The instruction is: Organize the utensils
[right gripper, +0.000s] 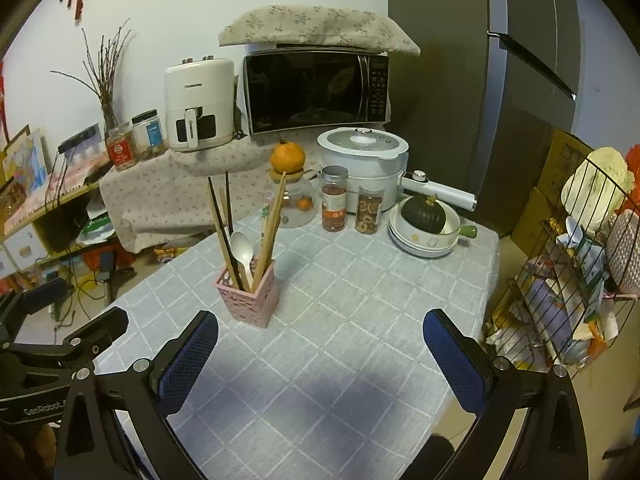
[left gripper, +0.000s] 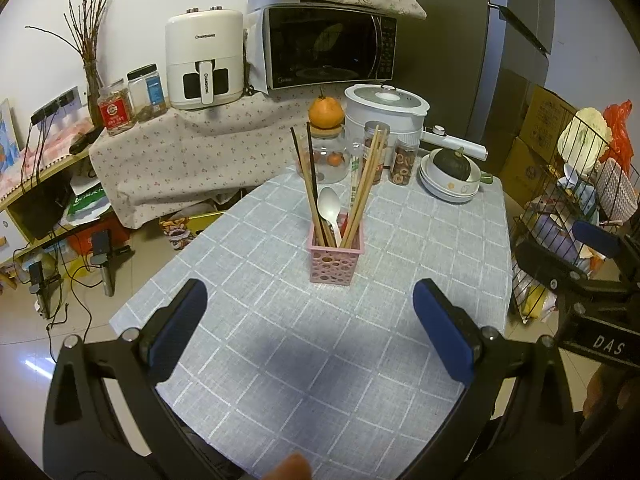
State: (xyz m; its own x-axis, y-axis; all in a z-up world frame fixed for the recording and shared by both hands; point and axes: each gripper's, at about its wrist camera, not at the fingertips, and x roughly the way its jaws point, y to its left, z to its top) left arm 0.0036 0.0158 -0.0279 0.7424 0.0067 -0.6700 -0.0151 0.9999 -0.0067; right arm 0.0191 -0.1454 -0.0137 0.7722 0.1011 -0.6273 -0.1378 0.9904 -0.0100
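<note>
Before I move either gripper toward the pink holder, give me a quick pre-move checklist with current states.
1. Left gripper open and holding nothing: ok.
2. Right gripper open and holding nothing: ok.
3. Pink holder upright on the tablecloth: ok.
4. Chopsticks and white spoon standing in the holder: ok.
5. Cloth between the grippers and the holder free of loose utensils: ok, none visible.
6. Utensils sorted by type inside the holder: cannot tell; dark and light chopsticks lean to different sides, but the inside is hidden.
</note>
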